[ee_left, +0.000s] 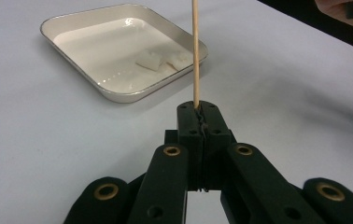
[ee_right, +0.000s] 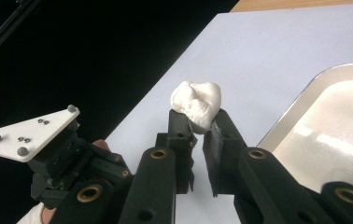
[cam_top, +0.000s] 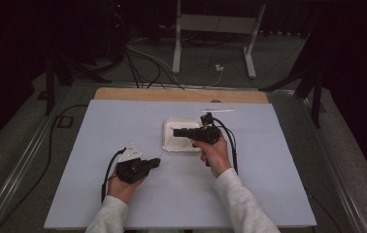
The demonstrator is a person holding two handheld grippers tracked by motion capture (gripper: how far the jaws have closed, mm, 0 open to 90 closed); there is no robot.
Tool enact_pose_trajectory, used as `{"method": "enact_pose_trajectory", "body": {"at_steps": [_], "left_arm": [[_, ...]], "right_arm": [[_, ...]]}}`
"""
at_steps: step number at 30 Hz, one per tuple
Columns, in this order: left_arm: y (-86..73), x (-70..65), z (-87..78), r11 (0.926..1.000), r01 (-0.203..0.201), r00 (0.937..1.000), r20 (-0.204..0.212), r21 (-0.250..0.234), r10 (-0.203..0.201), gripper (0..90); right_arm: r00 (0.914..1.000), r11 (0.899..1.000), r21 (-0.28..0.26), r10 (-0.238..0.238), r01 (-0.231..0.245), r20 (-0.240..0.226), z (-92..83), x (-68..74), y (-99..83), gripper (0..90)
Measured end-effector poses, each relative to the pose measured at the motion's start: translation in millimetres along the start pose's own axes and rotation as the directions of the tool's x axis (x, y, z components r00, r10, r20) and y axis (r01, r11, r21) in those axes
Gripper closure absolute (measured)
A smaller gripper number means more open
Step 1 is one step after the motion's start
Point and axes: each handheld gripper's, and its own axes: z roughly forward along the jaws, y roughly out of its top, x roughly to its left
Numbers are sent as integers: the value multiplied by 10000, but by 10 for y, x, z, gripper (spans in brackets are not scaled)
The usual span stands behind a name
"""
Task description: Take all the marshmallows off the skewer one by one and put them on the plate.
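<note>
While our left gripper clamps a thin wooden skewer that rises straight from between its closed jaws, our right gripper pinches a white lumpy piece at the very jaw tips, most of it above them, beside the white tray on the pale table
</note>
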Motion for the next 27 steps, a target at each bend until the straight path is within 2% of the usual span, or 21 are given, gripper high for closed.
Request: {"method": "enact_pose_trajectory", "body": {"at_steps": [9, 27], "left_arm": [[-22, 25, -41, 10000, 30, 10000, -51, -18, -30, 900], [-46, 33, -58, 10000, 29, 10000, -9, 61, -29, 900]], "right_arm": [[9998, 9999, -123, 35, -37, -173, 55, 2, 7, 818], [9999, 9994, -348, -50, 44, -156, 89, -17, 4, 810]]}}
